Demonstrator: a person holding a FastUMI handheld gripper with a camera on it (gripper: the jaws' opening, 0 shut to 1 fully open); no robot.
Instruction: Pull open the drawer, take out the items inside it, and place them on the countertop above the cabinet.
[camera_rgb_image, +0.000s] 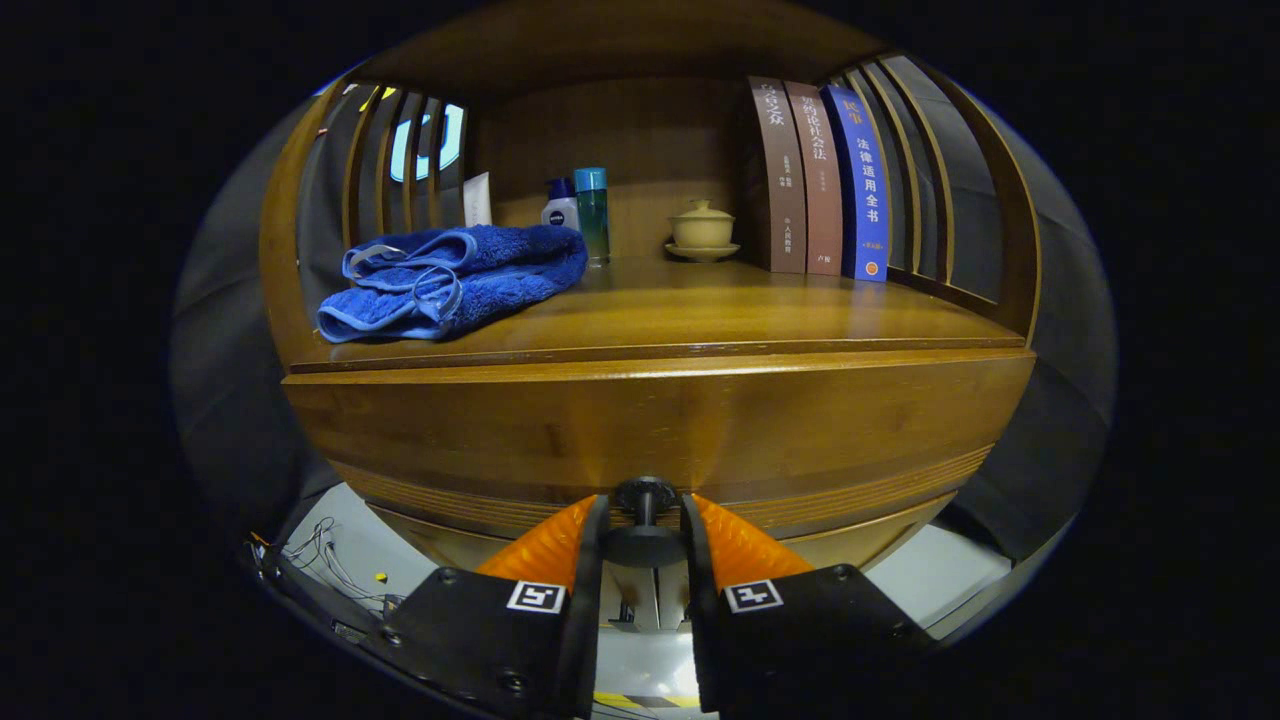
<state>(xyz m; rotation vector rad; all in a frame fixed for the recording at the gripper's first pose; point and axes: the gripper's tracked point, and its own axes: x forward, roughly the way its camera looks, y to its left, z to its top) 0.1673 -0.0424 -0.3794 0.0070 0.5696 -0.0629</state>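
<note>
While the hand-held gripper clenches the drawer knob between both fingers, the drawer front runs left to right, facing near. A folded blue towel lies on the tabletop, far left.

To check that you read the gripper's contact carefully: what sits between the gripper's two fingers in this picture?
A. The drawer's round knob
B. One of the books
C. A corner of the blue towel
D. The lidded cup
A: the fingers of the gripper close on either side of the dark drawer knob on the wooden drawer front, while the blue towel lies on the countertop above.
</note>
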